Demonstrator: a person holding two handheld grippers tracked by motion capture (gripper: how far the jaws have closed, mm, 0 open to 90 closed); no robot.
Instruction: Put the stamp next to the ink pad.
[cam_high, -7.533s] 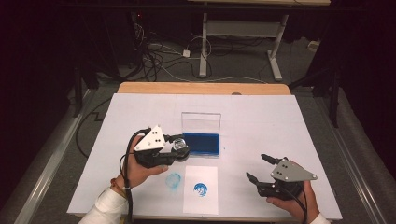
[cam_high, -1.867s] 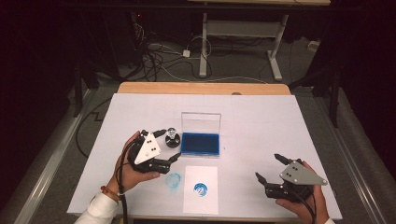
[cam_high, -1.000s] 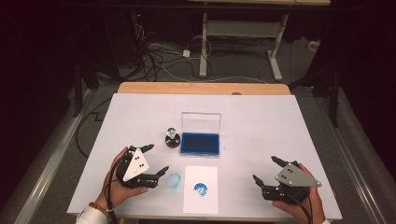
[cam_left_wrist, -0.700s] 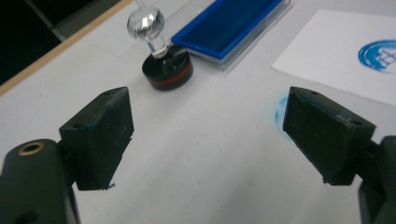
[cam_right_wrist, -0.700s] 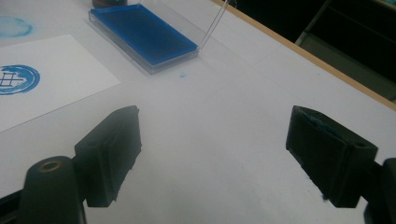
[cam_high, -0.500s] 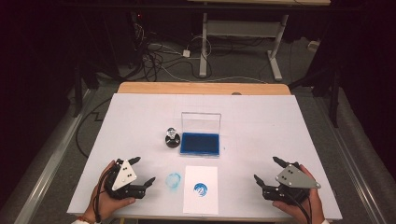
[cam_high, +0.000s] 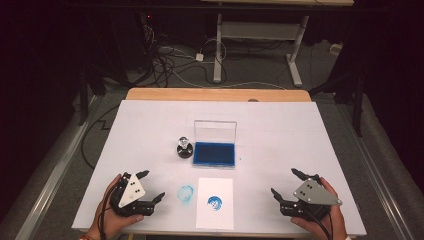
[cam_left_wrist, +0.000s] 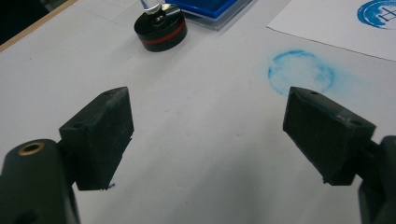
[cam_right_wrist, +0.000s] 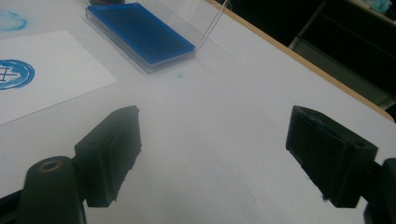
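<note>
While both grippers gape, the stamp (cam_high: 184, 148) seemingly stands unhemmed.

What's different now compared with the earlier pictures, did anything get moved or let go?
The left gripper let go of the stamp, leaving it standing beside the ink pad, then drew back to the near left edge of the table, fingers open and empty. The right gripper barely shifted. The ink pad, the stamped paper and the blue smudge stayed put.
</note>
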